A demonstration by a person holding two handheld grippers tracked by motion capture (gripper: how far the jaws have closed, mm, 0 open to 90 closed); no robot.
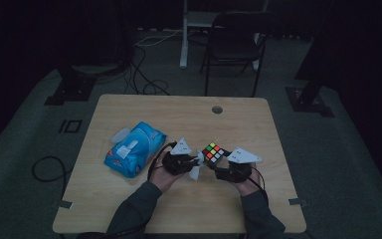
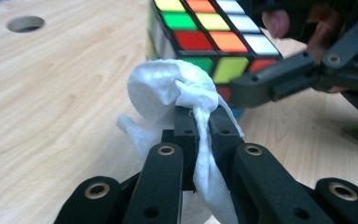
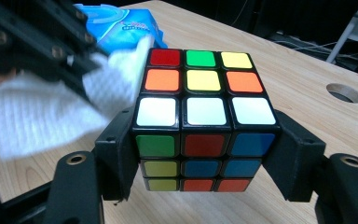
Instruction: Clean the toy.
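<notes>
A scrambled colour cube (image 1: 214, 152) (image 3: 200, 116) (image 2: 205, 35) is clamped between the jaws of my right gripper (image 1: 224, 167) (image 3: 200, 154), just above the wooden table (image 1: 129, 191). My left gripper (image 1: 191, 163) (image 2: 198, 126) is shut on a crumpled white tissue (image 2: 172, 88) (image 1: 197, 167) (image 3: 42, 114). The wad of tissue lies against the cube's left side face, beside the right gripper's jaw. Both hands sit near the table's front middle.
A blue pack of tissues (image 1: 132, 148) (image 3: 121, 25) lies left of my hands. A round cable hole (image 1: 217, 109) (image 3: 344, 92) (image 2: 25, 23) is in the tabletop farther back. A black chair (image 1: 236, 42) stands beyond the table, and cables trail on the floor.
</notes>
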